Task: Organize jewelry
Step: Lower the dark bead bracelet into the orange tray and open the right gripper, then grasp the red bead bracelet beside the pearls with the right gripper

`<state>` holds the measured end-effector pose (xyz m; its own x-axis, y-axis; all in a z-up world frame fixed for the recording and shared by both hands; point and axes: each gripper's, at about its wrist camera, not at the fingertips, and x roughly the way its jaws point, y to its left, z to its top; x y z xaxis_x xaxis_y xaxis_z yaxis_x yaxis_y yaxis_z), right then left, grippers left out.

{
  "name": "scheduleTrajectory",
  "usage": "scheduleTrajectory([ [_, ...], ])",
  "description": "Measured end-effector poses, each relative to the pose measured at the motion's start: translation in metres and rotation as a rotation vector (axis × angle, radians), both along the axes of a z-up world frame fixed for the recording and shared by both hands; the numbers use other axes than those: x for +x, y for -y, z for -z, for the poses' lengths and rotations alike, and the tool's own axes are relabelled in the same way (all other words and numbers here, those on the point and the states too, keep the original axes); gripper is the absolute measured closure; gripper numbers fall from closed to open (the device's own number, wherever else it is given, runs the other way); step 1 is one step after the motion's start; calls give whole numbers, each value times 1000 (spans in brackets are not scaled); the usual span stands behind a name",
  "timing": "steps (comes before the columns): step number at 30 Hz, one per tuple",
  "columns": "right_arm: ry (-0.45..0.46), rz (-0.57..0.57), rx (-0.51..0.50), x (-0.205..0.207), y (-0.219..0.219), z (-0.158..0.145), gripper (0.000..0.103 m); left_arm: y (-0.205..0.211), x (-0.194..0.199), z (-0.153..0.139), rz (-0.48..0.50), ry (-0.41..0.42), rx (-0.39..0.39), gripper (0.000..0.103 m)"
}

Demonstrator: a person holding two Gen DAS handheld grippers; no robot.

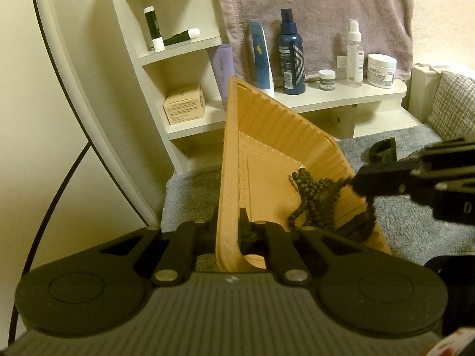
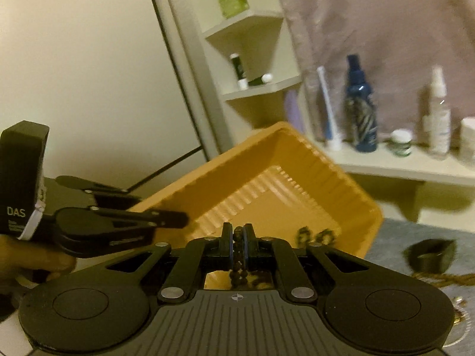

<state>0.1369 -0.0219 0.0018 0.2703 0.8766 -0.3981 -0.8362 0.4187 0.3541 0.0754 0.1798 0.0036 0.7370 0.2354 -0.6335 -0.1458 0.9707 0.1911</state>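
Two black two-finger grippers at work over a grey carpeted surface (image 1: pixel 415 231). Left gripper (image 1: pixel 228 231) clenched on the near wall of an orange ribbed plastic tray (image 1: pixel 261 136), one finger outside the wall and one inside, holding the tray tilted so that its far corner rises toward the shelves. Right gripper (image 2: pixel 237 237) clamped tight on a strand of dark round wooden beads (image 2: pixel 237 255), blue-edged pads pressing the strand from both sides, a short loop hanging below them. Rest of the bead string (image 1: pixel 314 204) heaped in the low corner of the tray, one strand stretched up from the heap to the right gripper's tip at the tray's right wall. Seen from the right wrist, much blurred. Near the tray on the carpet, a small black ring-shaped piece (image 2: pixel 430 256), and beside it a gold-coloured chain (image 2: pixel 439 280), too blurred to tell more. Behind, a cream wooden shelf unit (image 1: pixel 341 101) with a dark blue spray bottle (image 1: pixel 292 56), a clear spray bottle (image 1: pixel 354 56), a white jar (image 1: pixel 381 71), and a mauve towel (image 1: pixel 326 14) hanging above.
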Motion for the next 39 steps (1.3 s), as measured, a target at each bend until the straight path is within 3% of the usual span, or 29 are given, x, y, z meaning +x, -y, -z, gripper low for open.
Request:
scheduleTrajectory([
  [12, -82, -51, -33, 3, -13, 19, 97, -1, 0, 0, 0, 1, -3, 96],
  [16, -105, -21, -47, 8, -16, 25, 96, -1, 0, 0, 0, 0, -3, 96],
  [18, -120, 14, -39, 12, -12, 26, 92, -1, 0, 0, 0, 0, -4, 96],
  [21, -126, 64, -8, 19, 2, 24, 73, -2, 0, 1, 0, 0, -5, 96],
  [22, -122, 85, -3, 22, 9, 24, 71, -2, -1, 1, -1, 0, -6, 96],
  [26, -126, 191, 15, 30, 40, 23, 71, -3, 0, 1, -1, 1, -5, 96],
  [31, -69, 389, -34, 33, 86, 33, 71, -3, 0, 2, 0, 0, -3, 96],
  [36, -27, 563, -188, 31, 123, 56, 71, -3, 0, 2, 0, 0, -3, 96],
  [39, -51, 614, -218, 34, 139, 68, 71, -3, 0, 1, 0, -1, -3, 96],
])
